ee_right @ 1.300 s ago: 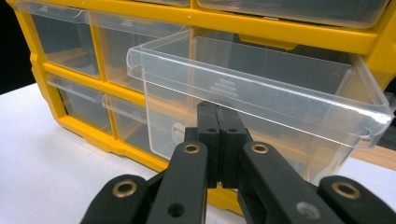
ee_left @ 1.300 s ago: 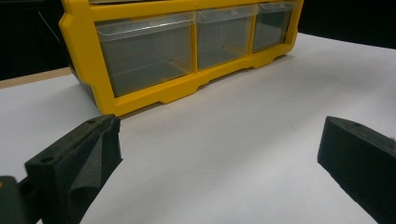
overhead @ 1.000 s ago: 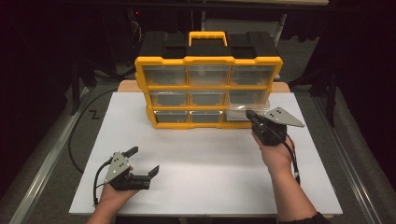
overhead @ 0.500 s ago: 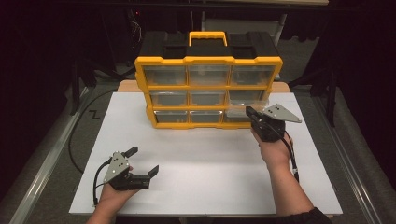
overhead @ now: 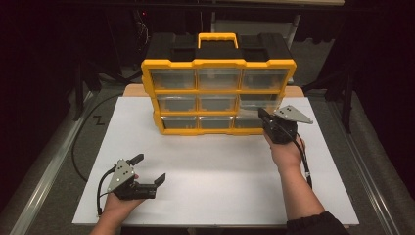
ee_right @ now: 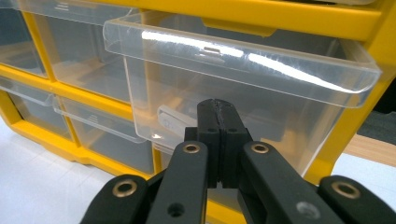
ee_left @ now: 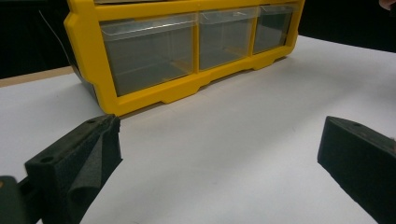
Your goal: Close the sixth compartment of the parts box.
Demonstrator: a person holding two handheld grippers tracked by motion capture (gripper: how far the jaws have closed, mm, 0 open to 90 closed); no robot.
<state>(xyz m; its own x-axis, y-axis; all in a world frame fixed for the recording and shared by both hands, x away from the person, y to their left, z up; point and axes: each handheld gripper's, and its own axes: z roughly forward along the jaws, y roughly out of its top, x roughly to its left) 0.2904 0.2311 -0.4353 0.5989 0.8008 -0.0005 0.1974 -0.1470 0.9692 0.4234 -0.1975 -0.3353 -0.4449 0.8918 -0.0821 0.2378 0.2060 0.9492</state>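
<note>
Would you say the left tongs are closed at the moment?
No, the left tongs stand wide apart over the white table.

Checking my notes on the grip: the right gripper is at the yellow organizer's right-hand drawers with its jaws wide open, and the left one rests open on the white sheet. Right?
Not quite. The right gripper has its jaws pressed shut, as the right gripper view shows, at the clear drawer of the yellow organizer. The left gripper does rest open on the white sheet.

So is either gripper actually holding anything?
No. The right gripper is shut on nothing, tip against a clear drawer; the left gripper is open above the table.
</note>
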